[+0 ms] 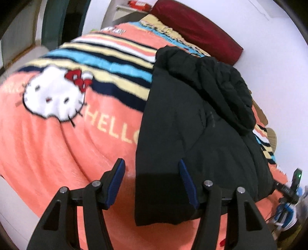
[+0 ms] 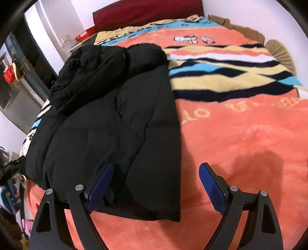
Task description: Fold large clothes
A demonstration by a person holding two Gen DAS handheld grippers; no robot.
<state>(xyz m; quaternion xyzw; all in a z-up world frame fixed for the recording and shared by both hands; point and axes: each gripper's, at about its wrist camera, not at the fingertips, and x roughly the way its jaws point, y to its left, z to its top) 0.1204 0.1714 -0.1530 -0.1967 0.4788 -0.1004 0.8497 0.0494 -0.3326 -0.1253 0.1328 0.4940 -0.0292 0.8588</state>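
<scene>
Jacket [image 1: 202, 119] on the blanket [image 1: 57, 144], pillow [image 1: 196, 28] behind it.

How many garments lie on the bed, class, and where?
1. A black puffer jacket lies lengthwise on the orange blanket, its hem at the near edge and its hood toward the dark red headboard. Anything beneath it would be hidden.

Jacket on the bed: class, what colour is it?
Plain black jacket, seen best in the right wrist view, lying on the orange striped blanket.
</scene>
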